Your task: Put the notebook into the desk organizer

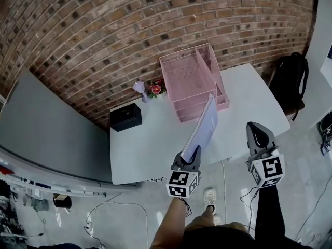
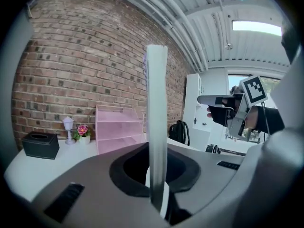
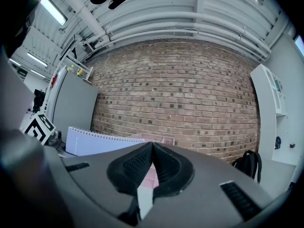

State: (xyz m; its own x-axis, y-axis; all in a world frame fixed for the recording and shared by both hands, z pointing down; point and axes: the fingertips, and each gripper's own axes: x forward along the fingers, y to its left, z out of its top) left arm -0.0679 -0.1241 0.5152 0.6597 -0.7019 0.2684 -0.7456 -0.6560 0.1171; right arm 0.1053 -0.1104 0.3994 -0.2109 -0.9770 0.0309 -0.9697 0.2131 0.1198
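Note:
A pale lavender spiral notebook (image 1: pixel 204 127) stands on edge in the air, tilted toward the pink wire desk organizer (image 1: pixel 189 79) at the back of the white table (image 1: pixel 145 149). My left gripper (image 1: pixel 188 157) is shut on the notebook's lower corner. In the left gripper view the notebook (image 2: pixel 156 118) rises edge-on from between the jaws of this gripper (image 2: pixel 156 172), with the organizer (image 2: pixel 118 134) beyond it to the left. My right gripper (image 1: pixel 258 133) hovers to the right of the notebook with its jaws shut and nothing in them. In the right gripper view its jaws (image 3: pixel 152 148) meet, and the notebook (image 3: pixel 95 141) shows at left.
A black box (image 1: pixel 126 116) sits at the table's back left. Next to the organizer are a small lamp figure (image 1: pixel 140 88) and a potted pink flower (image 1: pixel 155 90). A black backpack (image 1: pixel 290 79) rests on the floor at right, by the brick wall.

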